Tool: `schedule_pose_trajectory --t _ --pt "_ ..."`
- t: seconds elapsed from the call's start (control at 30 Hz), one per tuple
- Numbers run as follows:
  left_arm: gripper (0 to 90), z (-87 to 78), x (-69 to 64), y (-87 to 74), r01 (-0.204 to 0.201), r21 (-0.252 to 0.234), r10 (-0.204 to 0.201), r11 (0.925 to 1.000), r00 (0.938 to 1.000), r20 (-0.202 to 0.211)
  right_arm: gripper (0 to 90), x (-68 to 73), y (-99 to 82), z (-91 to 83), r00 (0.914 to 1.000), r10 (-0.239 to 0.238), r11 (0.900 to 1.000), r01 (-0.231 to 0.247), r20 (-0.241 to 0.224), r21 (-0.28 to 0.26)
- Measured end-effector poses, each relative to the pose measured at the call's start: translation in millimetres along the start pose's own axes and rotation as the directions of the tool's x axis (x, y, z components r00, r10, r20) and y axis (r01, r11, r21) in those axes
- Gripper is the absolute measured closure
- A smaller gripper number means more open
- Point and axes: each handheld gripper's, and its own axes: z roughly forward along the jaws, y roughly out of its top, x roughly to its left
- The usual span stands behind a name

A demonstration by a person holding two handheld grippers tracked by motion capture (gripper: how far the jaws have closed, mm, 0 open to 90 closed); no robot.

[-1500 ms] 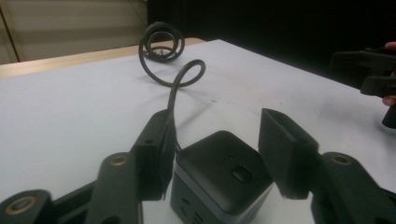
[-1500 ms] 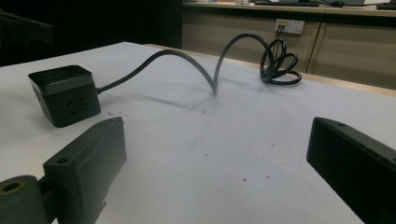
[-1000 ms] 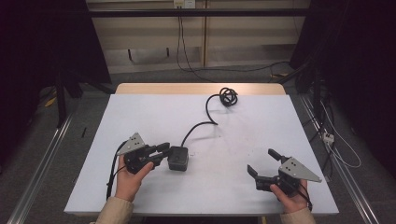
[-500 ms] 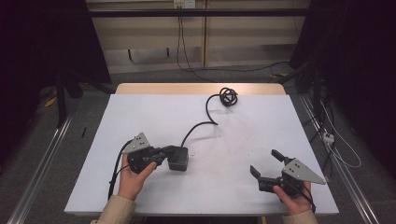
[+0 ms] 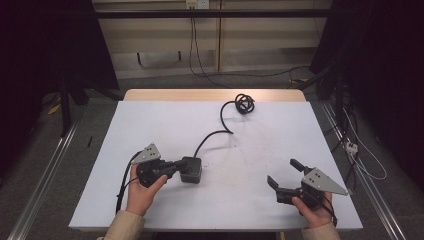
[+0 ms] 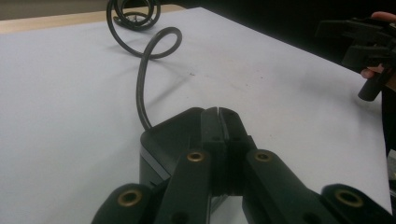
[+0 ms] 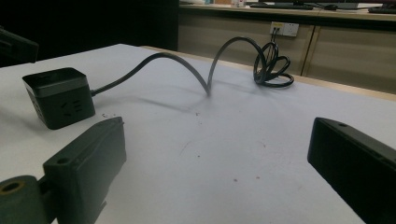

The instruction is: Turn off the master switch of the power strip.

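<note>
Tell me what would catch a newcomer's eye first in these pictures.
Probably the black cube power strip near the table's front left, with the left tongs shut and pressed against its side. Its cable snakes to a coil at the far edge. At front right, the right tongs hang wide open, holding nothing.

Behind my white surface [image 5: 150, 130] there's a wall outlet [image 7: 283, 29] with cables [image 5: 200, 55] hanging down, plus a power strip [image 5: 351, 147] on the floor [image 5: 45, 165].
</note>
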Motion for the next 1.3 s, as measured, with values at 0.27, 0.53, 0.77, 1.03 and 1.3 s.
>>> schedule_pose_trajectory --t 0.27,0.53,0.77,1.03,1.3 --pt "90.0 -0.4 -0.2 -1.3 0.004 -0.003 -0.004 1.0000 1.0000 0.001 4.2 2.8 0.1 3.3 0.9999 -0.012 0.9999 0.012 -0.010 0.007" --pt "90.0 -0.5 1.3 -1.3 0.011 -0.002 -0.011 0.9999 0.9999 -0.011 4.3 4.0 -0.8 4.0 0.9998 -0.009 0.9999 0.009 -0.018 0.013" --pt "90.0 2.5 -0.7 -1.5 0.000 0.010 0.000 1.0000 0.9999 -0.014 4.3 3.8 -1.2 4.2 0.9998 -0.001 0.9999 0.002 -0.022 0.014" --pt "90.0 2.6 -0.8 -1.5 0.000 0.012 0.001 0.9999 0.9999 -0.014 4.4 3.7 -0.9 4.1 0.9997 -0.005 0.9999 0.005 -0.024 0.014" --pt "90.0 4.6 -2.1 -1.5 -0.008 0.018 0.008 0.9998 0.9999 -0.011 4.4 3.9 -1.0 4.4 0.9997 -0.006 0.9998 0.006 -0.025 0.017"
